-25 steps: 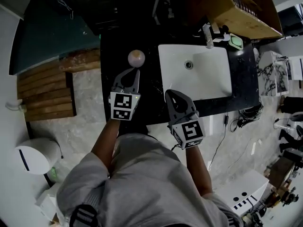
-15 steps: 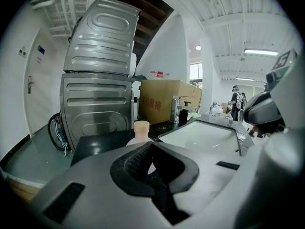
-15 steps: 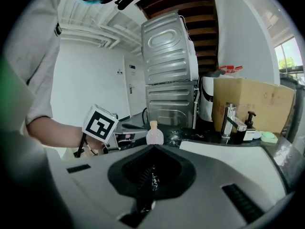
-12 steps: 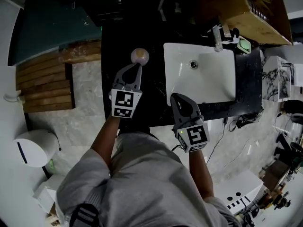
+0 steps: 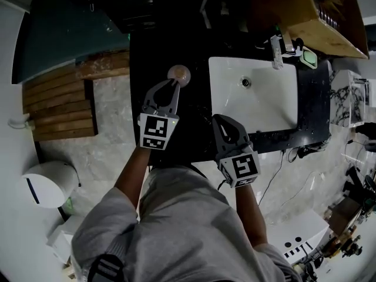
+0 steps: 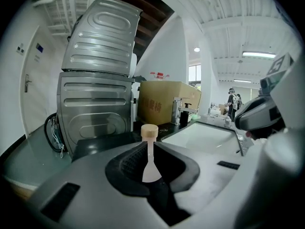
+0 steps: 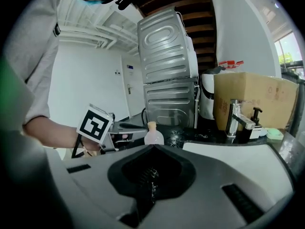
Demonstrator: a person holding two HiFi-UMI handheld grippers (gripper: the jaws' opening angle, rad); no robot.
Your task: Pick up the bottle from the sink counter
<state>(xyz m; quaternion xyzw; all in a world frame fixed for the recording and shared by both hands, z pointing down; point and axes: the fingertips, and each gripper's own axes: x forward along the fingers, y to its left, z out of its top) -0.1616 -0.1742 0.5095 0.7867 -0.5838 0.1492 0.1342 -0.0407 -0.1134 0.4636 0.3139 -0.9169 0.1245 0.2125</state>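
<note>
A small pale bottle (image 5: pixel 178 75) with a tan cap stands upright on the black sink counter (image 5: pixel 194 140), left of the white sink (image 5: pixel 223 75). My left gripper (image 5: pixel 174 84) is shut, its tips right at the bottle's near side. In the left gripper view the bottle (image 6: pixel 149 131) shows through the slit between the closed jaws, just beyond the left gripper (image 6: pixel 150 146). My right gripper (image 5: pixel 218 120) is shut and empty over the counter's front, near the sink's corner. The right gripper view shows the bottle (image 7: pixel 153 136) past my right gripper (image 7: pixel 152 148).
A faucet (image 5: pixel 276 50) and a green soap dish (image 5: pixel 309 57) sit behind the sink, with a cardboard box (image 5: pixel 317 16) beyond them. Two stacked metal appliances (image 6: pixel 97 80) stand behind the counter's left end. Wooden slats (image 5: pixel 59 104) and a white bin (image 5: pixel 44 184) are on the floor at left.
The left gripper has crept forward until its tips reach the bottle's near side. The right gripper has hardly moved. The head view has drifted slightly.
</note>
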